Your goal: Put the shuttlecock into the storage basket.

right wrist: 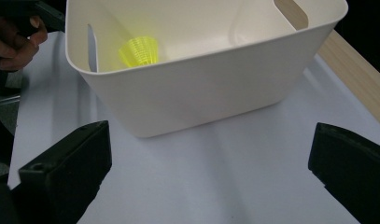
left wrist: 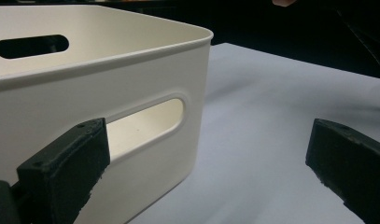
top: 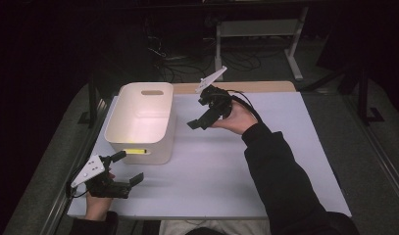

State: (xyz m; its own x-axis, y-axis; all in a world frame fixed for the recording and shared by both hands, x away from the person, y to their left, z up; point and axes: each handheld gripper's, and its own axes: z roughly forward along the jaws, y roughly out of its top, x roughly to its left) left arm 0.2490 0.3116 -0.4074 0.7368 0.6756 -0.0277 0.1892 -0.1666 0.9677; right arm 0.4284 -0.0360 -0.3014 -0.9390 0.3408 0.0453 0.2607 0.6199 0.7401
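Both tools are wide open and empty: your left tool (top: 122, 169) at lower left beside the white bin (top: 138, 139), your right tool (top: 199, 113) at centre. Steady the bin; the yellow shuttlecock (right wrist: 140, 50) already lies inside.

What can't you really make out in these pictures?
- The yellow thing in the white bin: the right gripper view shows it ribbed and cone-shaped, with the bin's near wall cutting off its lower part; what it is stays unclear.
- In the high view it shows through the bin's handle slot as a yellow sliver.
- The room beyond the table is too dark.
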